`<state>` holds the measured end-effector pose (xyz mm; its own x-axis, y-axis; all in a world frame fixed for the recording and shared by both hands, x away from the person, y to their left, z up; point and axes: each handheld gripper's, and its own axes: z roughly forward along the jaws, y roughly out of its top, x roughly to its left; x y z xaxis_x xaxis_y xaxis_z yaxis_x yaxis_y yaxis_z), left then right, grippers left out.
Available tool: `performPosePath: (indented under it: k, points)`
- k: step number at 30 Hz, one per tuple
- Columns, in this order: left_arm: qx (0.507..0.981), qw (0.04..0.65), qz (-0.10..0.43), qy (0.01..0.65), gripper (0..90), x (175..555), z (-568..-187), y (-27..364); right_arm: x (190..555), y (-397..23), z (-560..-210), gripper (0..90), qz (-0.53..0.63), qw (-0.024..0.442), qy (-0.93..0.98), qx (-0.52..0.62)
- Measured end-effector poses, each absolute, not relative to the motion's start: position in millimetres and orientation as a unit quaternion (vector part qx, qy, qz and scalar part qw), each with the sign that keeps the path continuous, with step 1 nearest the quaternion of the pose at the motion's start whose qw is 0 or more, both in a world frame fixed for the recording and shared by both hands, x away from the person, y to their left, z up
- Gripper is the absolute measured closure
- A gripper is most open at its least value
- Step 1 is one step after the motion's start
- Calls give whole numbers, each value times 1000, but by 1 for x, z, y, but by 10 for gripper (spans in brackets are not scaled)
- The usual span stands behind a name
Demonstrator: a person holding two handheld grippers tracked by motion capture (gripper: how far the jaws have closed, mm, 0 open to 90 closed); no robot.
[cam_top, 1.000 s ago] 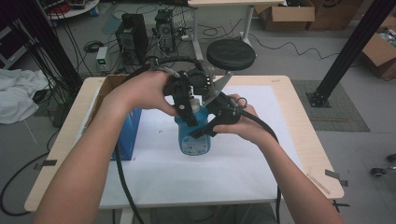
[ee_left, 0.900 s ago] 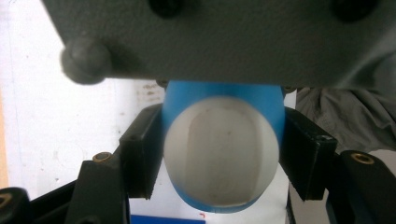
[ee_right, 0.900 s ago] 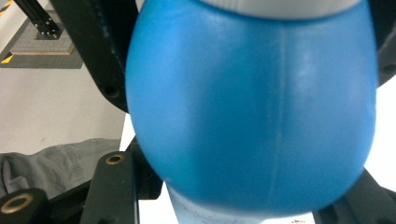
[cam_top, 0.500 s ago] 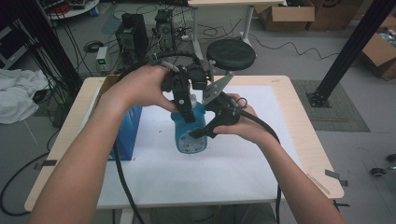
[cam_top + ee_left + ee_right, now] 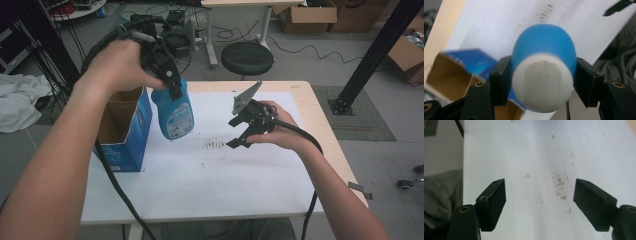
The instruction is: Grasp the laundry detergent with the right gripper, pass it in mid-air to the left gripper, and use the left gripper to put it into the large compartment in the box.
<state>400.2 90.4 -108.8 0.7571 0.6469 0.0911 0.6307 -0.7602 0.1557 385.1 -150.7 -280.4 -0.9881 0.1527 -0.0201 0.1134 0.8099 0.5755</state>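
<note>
While the bottle [image 5: 173, 111] is clamped at its cap in the left gripper [image 5: 172, 82] and the right gripper [image 5: 241, 135] has just been opening, empty, the bottle should be lowered upright into the box [image 5: 122, 131].

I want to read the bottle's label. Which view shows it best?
The high view: the bottle hangs side-on over the table with its label facing the camera. The left gripper view gives just its white cap end, clamped between the jaws.
</note>
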Motion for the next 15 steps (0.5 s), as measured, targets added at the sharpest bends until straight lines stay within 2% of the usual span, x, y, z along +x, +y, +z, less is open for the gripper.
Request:
performPosePath:
  k: [4,8,9,11,15]
  points:
    - [902,65,87,418,389,407,-93,111,390,-166,-286,264,276,41,956,86]
    - [848,74,106,514,389,414,-83,138,396,-184,-290,266,252,42,961,109]
    - [848,74,106,514,389,414,-83,138,396,-184,-290,266,252,42,961,109]
    - [816,64,111,564,389,417,-78,160,400,-197,-293,271,240,45,962,124]
    - [778,54,114,615,389,419,-78,182,402,-212,-293,274,222,52,963,142]
